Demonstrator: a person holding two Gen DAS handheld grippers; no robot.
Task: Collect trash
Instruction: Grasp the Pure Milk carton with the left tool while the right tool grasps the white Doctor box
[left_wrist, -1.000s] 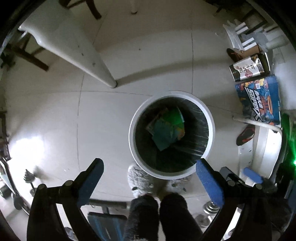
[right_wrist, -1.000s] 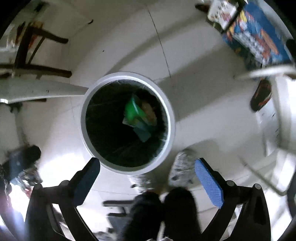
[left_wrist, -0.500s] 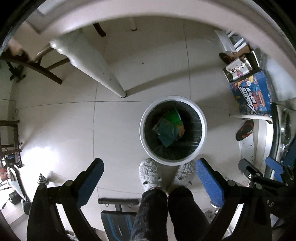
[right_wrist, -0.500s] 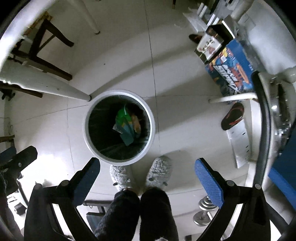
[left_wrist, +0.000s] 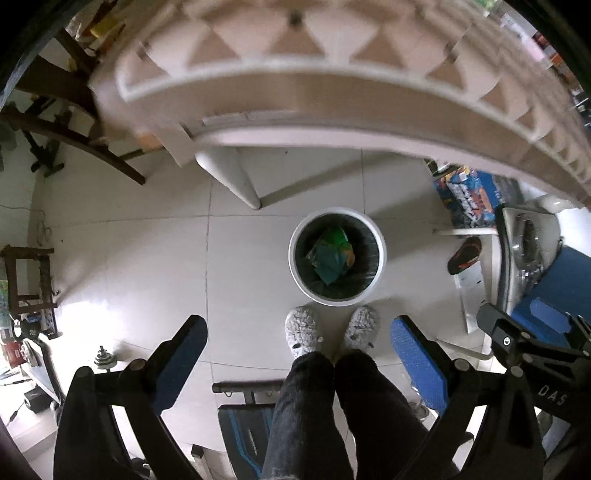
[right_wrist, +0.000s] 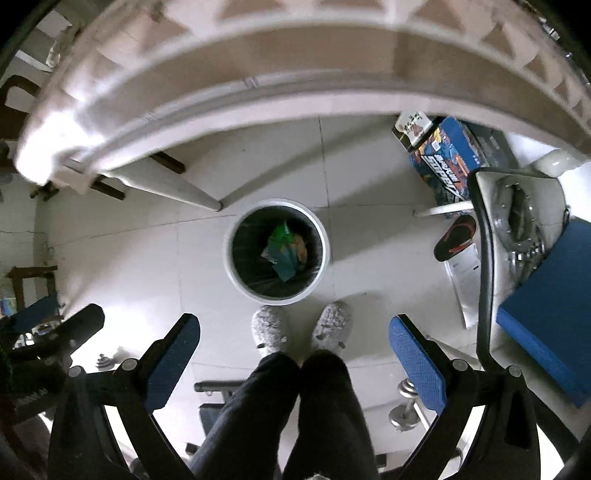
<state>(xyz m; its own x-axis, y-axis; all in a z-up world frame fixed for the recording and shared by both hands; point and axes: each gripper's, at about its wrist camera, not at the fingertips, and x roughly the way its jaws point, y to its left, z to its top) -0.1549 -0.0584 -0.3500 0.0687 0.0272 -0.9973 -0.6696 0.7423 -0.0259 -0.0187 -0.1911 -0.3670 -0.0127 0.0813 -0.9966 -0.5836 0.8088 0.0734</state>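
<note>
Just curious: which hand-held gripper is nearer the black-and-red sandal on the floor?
Right. The right hand-held gripper is above and left of the sandal; the left hand-held gripper is farther left still.

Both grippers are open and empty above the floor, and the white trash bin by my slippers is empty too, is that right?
Not quite. The trash bin is not empty: green and teal wrappers lie inside, as the left wrist view shows. The rest holds: left gripper and right gripper have open, empty jaws, and the bin stands by the slippers.
</note>
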